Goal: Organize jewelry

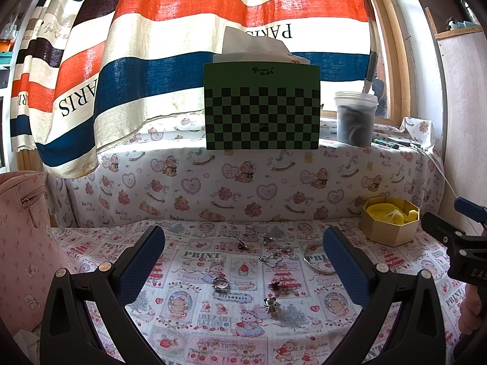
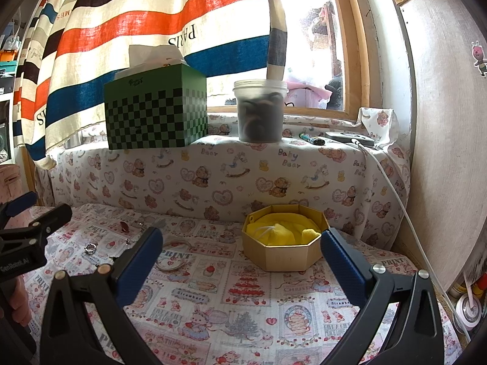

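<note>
Several small jewelry pieces lie on the printed cloth: a sparkly ring [image 1: 221,284], a bear charm [image 1: 270,304], a dark stud [image 1: 275,284], a tangled chain [image 1: 275,255] and a silver bangle [image 1: 318,258]. An open gold octagonal box [image 1: 390,220] with yellow lining stands at the right; it also shows in the right wrist view [image 2: 284,237]. My left gripper [image 1: 243,243] is open and empty above the jewelry. My right gripper [image 2: 242,243] is open and empty, just before the box. The bangle [image 2: 173,257] and ring [image 2: 90,248] lie to its left.
A green checkered tissue box [image 1: 262,109] and a plastic tub [image 1: 355,118] stand on the raised ledge behind. A pink bag [image 1: 21,237] is at the left. A white cable [image 2: 404,213] runs down the right wall. A striped curtain hangs behind.
</note>
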A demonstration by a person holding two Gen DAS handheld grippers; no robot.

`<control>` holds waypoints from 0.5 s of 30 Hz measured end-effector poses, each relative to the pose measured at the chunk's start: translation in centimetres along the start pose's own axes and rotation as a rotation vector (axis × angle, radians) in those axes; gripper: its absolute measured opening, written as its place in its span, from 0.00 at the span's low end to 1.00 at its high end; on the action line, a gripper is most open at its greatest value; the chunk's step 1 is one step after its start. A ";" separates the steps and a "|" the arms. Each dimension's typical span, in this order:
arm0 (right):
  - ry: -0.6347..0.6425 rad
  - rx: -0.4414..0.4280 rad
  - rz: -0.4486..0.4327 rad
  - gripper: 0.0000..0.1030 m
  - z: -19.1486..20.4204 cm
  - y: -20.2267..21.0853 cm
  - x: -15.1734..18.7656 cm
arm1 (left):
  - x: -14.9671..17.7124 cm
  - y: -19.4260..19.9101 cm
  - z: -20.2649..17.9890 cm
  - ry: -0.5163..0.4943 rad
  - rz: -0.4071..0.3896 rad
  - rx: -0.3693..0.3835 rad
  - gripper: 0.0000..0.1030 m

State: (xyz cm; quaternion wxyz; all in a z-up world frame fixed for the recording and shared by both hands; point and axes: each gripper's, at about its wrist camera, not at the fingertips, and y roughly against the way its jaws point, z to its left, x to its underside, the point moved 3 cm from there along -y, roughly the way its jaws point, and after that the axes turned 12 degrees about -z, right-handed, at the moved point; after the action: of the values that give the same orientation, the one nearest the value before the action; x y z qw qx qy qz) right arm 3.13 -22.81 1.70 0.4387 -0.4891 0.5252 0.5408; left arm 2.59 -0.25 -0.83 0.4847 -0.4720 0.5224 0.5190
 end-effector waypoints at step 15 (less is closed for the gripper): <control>-0.001 0.006 -0.009 1.00 -0.1 -0.1 0.1 | 0.1 0.0 0.1 0.008 0.002 -0.007 1.00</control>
State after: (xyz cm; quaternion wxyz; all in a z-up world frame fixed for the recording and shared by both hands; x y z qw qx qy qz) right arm 3.23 -22.94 1.57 0.4427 -0.4900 0.5245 0.5375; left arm 2.57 -0.14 -0.91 0.4803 -0.4751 0.5233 0.5193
